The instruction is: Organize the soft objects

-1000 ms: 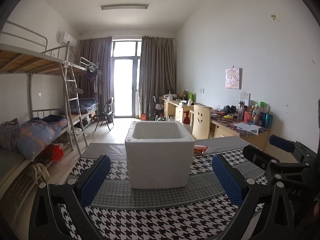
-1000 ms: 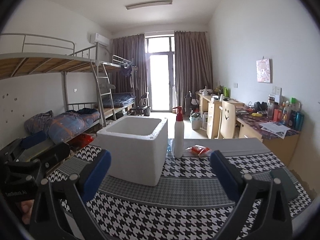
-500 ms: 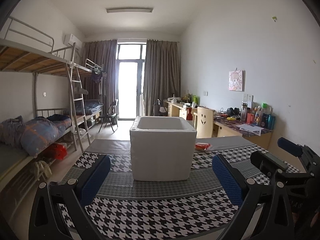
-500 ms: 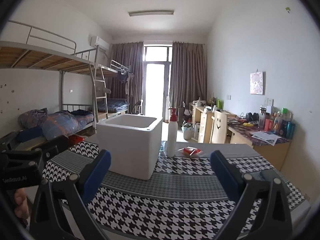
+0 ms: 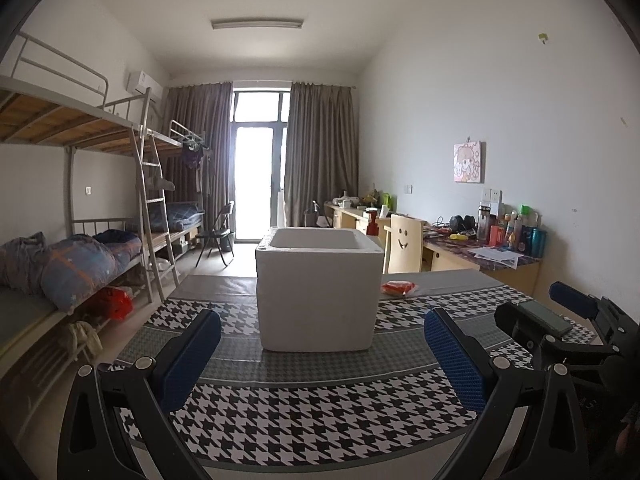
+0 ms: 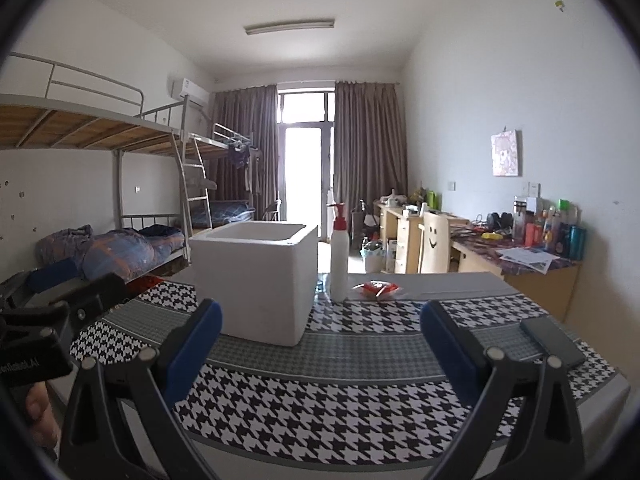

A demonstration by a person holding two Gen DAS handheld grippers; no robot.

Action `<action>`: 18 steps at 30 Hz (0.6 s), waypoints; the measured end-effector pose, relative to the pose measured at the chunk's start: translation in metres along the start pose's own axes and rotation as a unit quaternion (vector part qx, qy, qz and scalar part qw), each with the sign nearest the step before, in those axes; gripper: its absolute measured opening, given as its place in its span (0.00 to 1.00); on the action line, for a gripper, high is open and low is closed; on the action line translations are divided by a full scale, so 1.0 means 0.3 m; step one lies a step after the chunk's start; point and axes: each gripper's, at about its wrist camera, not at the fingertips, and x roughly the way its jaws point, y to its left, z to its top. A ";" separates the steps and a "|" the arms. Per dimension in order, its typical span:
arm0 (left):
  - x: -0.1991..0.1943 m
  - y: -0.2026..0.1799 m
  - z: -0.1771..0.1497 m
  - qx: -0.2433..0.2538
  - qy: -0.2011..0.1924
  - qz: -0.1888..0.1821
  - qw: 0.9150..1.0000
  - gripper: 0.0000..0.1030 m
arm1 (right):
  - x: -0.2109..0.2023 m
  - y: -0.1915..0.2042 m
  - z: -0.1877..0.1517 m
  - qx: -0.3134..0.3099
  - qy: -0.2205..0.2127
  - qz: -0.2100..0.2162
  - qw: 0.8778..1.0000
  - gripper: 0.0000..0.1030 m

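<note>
A white foam box (image 5: 318,292) stands open-topped on the houndstooth tablecloth (image 5: 304,420); it also shows in the right wrist view (image 6: 256,280). A small red soft packet (image 5: 398,288) lies behind it to the right, also in the right wrist view (image 6: 376,289). My left gripper (image 5: 320,356) is open and empty, in front of the box. My right gripper (image 6: 320,344) is open and empty, right of the box; it shows in the left wrist view (image 5: 568,320). The box's inside is hidden.
A white spray bottle with a red top (image 6: 339,256) stands beside the box. A dark phone (image 6: 552,340) lies at the table's right. Bunk beds (image 5: 60,240) line the left wall, desks (image 5: 472,248) and a chair (image 5: 406,244) the right.
Both grippers have drawn back and lower, so the box looks smaller and farther. Both stay open and empty.
</note>
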 end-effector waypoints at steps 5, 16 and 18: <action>-0.011 -0.010 -0.009 0.004 -0.002 0.000 1.000 0.99 | -0.013 -0.006 -0.013 0.009 0.006 0.001 1.000 0.98; -0.053 -0.027 -0.030 0.007 -0.002 -0.003 1.000 0.99 | -0.053 -0.007 -0.027 0.016 0.006 -0.003 1.000 0.98; -0.062 -0.026 -0.029 0.006 -0.004 -0.003 1.000 0.99 | -0.061 -0.005 -0.025 0.014 0.003 -0.003 1.000 0.98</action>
